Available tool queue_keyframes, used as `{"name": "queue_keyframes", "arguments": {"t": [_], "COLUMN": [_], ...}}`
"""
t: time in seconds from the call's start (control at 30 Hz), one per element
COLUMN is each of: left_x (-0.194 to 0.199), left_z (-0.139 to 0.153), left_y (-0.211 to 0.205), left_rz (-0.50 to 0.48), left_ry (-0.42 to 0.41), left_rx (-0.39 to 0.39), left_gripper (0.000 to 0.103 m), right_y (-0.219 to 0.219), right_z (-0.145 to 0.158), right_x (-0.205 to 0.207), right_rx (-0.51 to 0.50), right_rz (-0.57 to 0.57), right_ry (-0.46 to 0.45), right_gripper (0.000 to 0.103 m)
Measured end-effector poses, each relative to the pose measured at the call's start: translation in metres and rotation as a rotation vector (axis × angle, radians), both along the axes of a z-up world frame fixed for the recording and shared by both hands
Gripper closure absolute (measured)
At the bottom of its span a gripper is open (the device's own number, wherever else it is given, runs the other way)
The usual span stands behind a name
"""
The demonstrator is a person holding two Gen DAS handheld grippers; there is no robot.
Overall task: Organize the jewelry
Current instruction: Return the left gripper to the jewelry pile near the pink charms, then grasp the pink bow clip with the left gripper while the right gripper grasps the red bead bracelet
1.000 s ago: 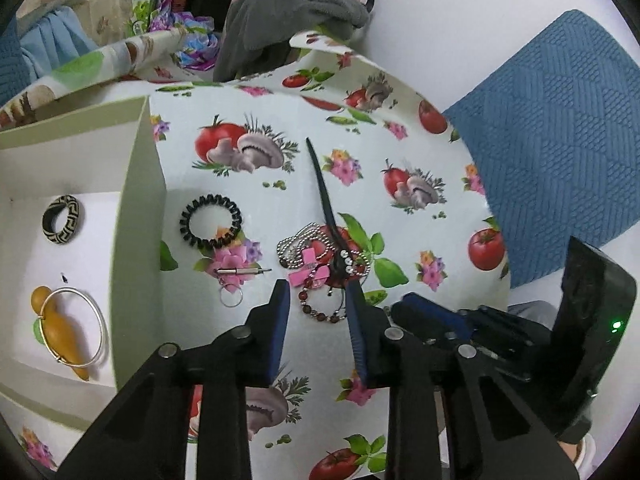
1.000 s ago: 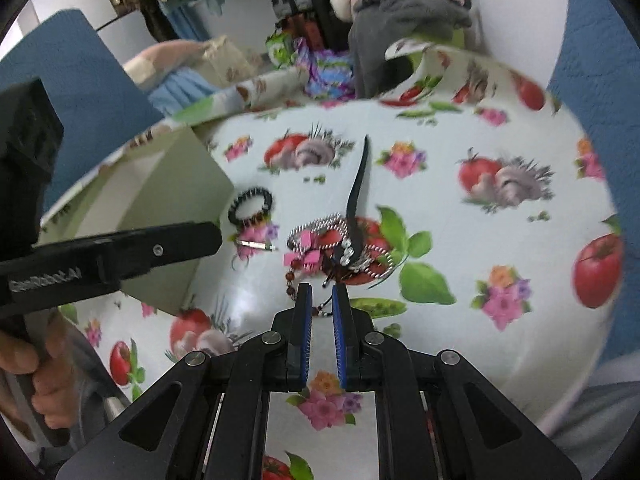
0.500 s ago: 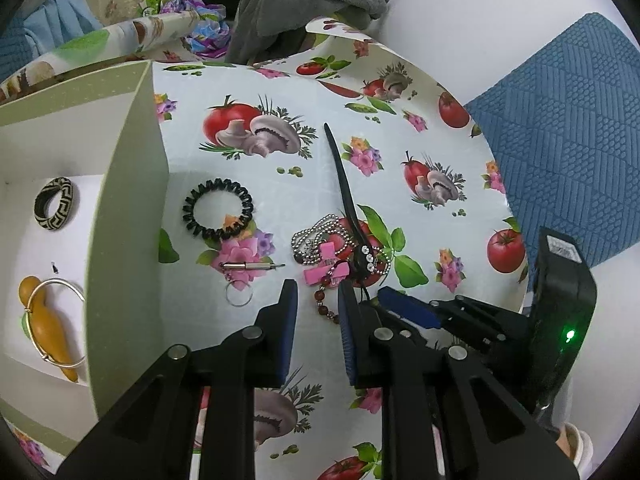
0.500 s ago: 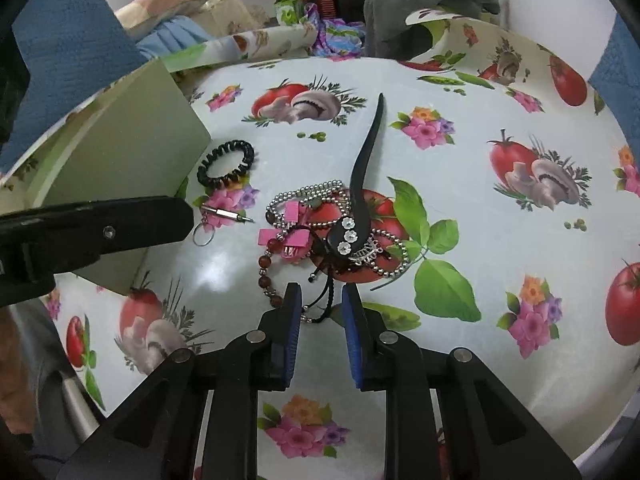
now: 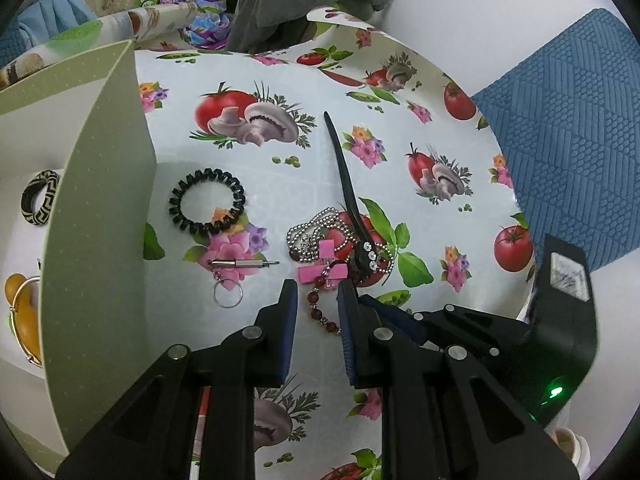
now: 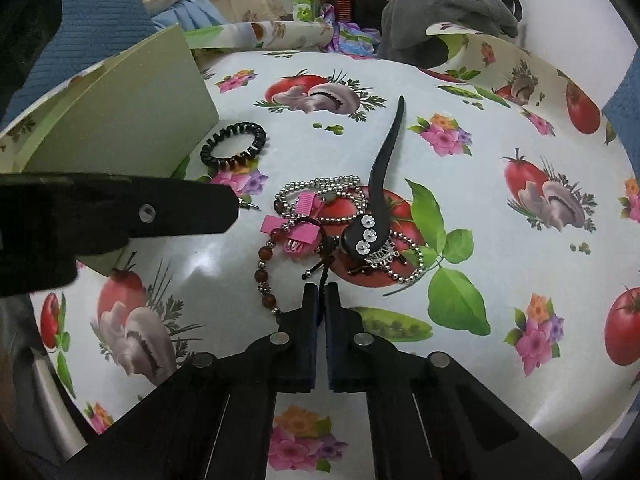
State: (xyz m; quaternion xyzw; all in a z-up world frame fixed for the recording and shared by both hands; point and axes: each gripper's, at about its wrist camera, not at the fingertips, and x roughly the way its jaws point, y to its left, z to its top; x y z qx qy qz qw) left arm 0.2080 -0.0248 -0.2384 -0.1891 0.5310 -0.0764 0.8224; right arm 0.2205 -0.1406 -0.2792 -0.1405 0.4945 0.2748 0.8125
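Note:
A tangled jewelry pile lies mid-table: a red-brown bead bracelet point(image 6: 264, 272) with a black cord, a pink hair clip point(image 6: 300, 224), a silver ball chain point(image 6: 320, 184) and a black hair stick point(image 6: 380, 184) with three white flowers. My right gripper point(image 6: 320, 296) is down at the pile's near edge, shut on the bracelet's black cord, which runs in between the pads. My left gripper point(image 5: 318, 292) hovers just left of it, narrowly open. The bead bracelet point(image 5: 316, 308) shows in its gap, and the pads do not touch it.
A black spiral hair tie point(image 5: 208, 200) and a small metal keychain tool point(image 5: 240, 264) lie left of the pile. The green box point(image 5: 100, 240) at the left holds a patterned ring point(image 5: 38, 198) and a silver bangle point(image 5: 24, 320). Clothes are heaped behind; a blue cushion point(image 5: 560, 120) lies to the right.
Both grippers have sunk closer to the pile. The right jaws widened briefly, then shut on the bracelet's cord. The left jaws narrowed a little.

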Motion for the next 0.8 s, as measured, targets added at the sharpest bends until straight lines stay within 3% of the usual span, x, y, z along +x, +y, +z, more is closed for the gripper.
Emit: {"name": "queue_keyframes", "arguments": {"t": [0.4, 0.63, 0.7, 0.8], "left_x": [0.003, 0.010, 0.013, 0.016], "left_z": [-0.002, -0.011, -0.014, -0.017], "left_y": [-0.002, -0.012, -0.017, -0.024], "left_rz": [-0.007, -0.034, -0.042, -0.061], "left_ry": [-0.007, 0.010, 0.020, 0.007], "left_rx": [-0.014, -0.003, 0.027, 0.047], "left_gripper": [0.082, 0.081, 0.067, 0.064], "right_y": [-0.034, -0.047, -0.050, -0.054], "right_z": [0.042, 0.045, 0.042, 0.040], "right_x": [-0.010, -0.005, -0.003, 0.000], "right_rx": [0.172, 0.149, 0.137, 0.131], "right_rz": [-0.083, -0.141, -0.154, -0.171], "right_ry": [-0.039, -0.047, -0.040, -0.026], "right_gripper": [0.103, 0.103, 0.103, 0.103]}}
